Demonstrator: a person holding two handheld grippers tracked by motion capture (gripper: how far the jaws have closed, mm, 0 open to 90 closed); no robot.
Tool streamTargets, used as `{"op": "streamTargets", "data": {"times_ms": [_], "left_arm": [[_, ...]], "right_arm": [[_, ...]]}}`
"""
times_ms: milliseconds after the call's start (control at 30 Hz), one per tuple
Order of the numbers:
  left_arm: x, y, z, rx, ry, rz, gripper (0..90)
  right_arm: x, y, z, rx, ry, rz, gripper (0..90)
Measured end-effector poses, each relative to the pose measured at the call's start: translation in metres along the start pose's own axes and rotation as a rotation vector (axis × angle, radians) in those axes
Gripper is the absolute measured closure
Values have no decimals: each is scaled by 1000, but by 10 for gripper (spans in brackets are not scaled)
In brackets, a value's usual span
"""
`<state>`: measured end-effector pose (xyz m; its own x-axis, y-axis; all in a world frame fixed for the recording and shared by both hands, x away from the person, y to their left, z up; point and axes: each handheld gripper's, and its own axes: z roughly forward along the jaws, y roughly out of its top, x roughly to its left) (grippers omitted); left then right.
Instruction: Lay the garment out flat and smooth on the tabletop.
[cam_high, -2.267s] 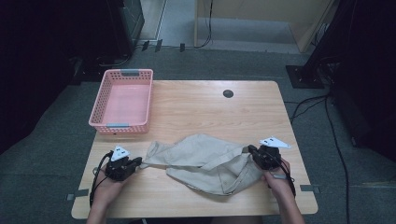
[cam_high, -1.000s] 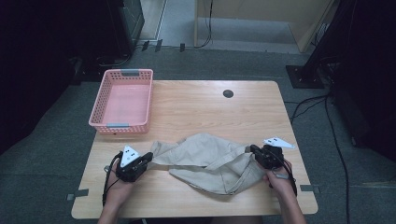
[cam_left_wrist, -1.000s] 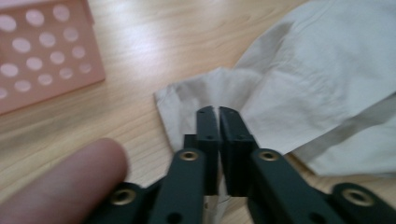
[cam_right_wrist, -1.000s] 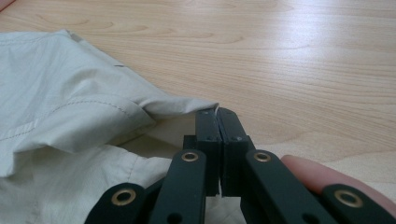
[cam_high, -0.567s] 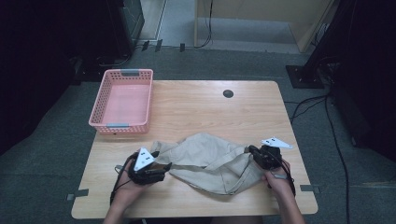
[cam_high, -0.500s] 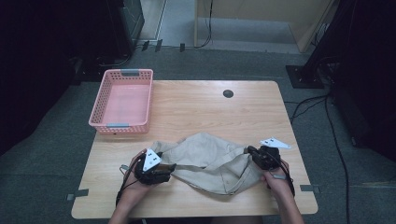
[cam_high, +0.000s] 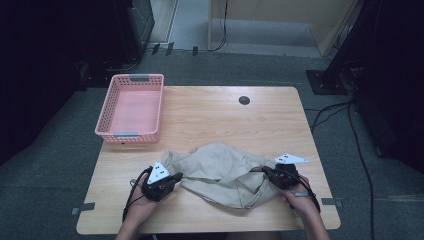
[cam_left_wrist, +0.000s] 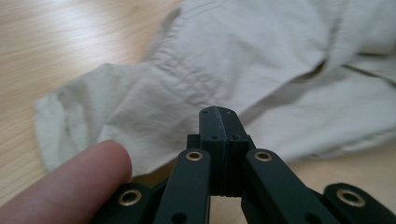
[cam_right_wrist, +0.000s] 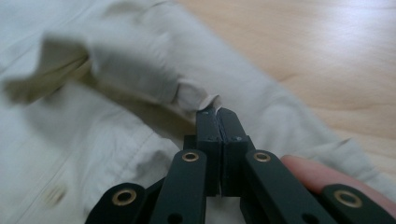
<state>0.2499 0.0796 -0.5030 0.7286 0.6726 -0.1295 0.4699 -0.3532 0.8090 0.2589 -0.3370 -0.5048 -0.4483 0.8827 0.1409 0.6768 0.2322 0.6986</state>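
Observation:
A crumpled beige shirt (cam_high: 225, 170) lies on the near half of the wooden table (cam_high: 225, 120). My left gripper (cam_high: 176, 176) is at its left edge. In the left gripper view its jaws (cam_left_wrist: 218, 112) have just been closing and now stand shut, with the hem of the shirt (cam_left_wrist: 233, 56) pinched at their tips, and a fingertip (cam_left_wrist: 84, 172) shows beside them. At the shirt's right end, my right gripper (cam_high: 265, 170) is shut on a fold. A scrap of cloth pokes out above the right gripper (cam_right_wrist: 217, 112), and the shirt (cam_right_wrist: 93, 140) spreads out behind it.
A pink plastic basket (cam_high: 129, 134) with nothing in it stands at the table's far left. A small black round cap (cam_high: 244, 100) is set into the tabletop near the far edge. Bare wood stretches between the basket and the shirt.
My left hand has moved right, up to the shirt's left edge, and that end of the cloth is bunched inward. The right hand has stayed put.

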Motion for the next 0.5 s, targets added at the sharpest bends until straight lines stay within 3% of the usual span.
{"op": "streamTargets", "data": {"times_ms": [67, 167, 367, 500], "left_arm": [[2, 4, -7, -16, -72, -24, 900], [9, 11, -15, -62, -116, -78, 900], [27, 29, -11, -73, -67, -146, 900], [46, 42, -2, -84, -21, -227, 900]], "right_arm": [[-4, -1, -14, -4, 81, -19, 900], [-8, 2, -23, -32, 108, -2, 900], [-22, 27, -30, -112, 131, 40, 900], [-33, 43, -24, -131, 140, 82, 900]]}}
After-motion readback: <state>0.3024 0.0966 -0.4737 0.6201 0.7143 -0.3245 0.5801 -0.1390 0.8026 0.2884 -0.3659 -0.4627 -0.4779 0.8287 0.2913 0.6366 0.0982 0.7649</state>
